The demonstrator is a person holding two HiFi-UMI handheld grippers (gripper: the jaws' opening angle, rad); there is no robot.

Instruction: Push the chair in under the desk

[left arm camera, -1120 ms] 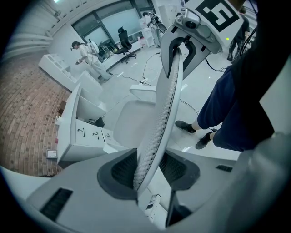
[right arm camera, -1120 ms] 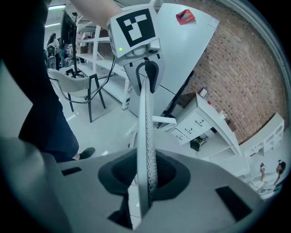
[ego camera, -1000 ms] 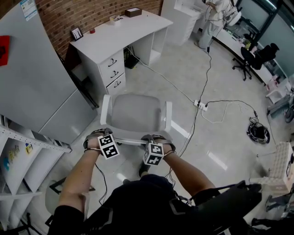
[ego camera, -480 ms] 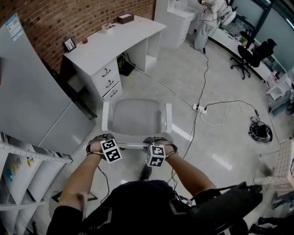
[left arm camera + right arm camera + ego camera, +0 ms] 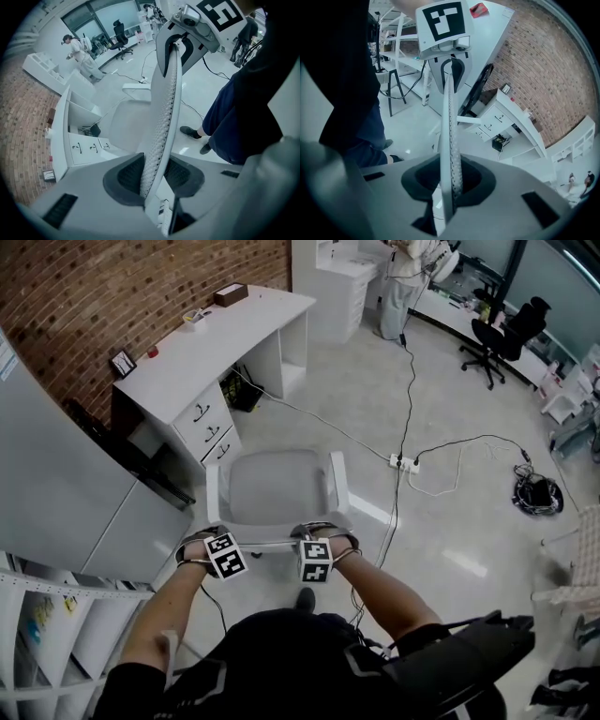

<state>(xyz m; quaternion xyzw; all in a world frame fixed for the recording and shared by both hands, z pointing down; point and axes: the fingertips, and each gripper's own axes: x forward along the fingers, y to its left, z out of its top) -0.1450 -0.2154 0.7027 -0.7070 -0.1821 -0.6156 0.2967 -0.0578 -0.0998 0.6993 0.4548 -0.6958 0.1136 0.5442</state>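
Your left gripper [image 5: 153, 176] stands astride the top edge of the chair's backrest [image 5: 166, 108]. Its jaws have just been closing, with the mesh edge between them. The dark pads look to be against the backrest on both sides, though the wide-angle view makes the contact on the far pad hard to judge. The jaws are about half parted, taken up by the thickness of the frame.

Your right gripper [image 5: 450, 180] is clamped on the same top edge further along. Its jaws are narrow, and the thin rim of the backrest runs straight up between the pads with no gap showing on either side.

From the head view both grippers point steeply down onto the backrest, side by side, marker cubes toward you. The chair [image 5: 277, 488] stands on the open floor [image 5: 450, 521] just in front of you, its seat facing away from you. The desk [image 5: 211, 348] is against the brick wall [image 5: 112, 287], well apart from the chair, so the chair isn't under it yet.
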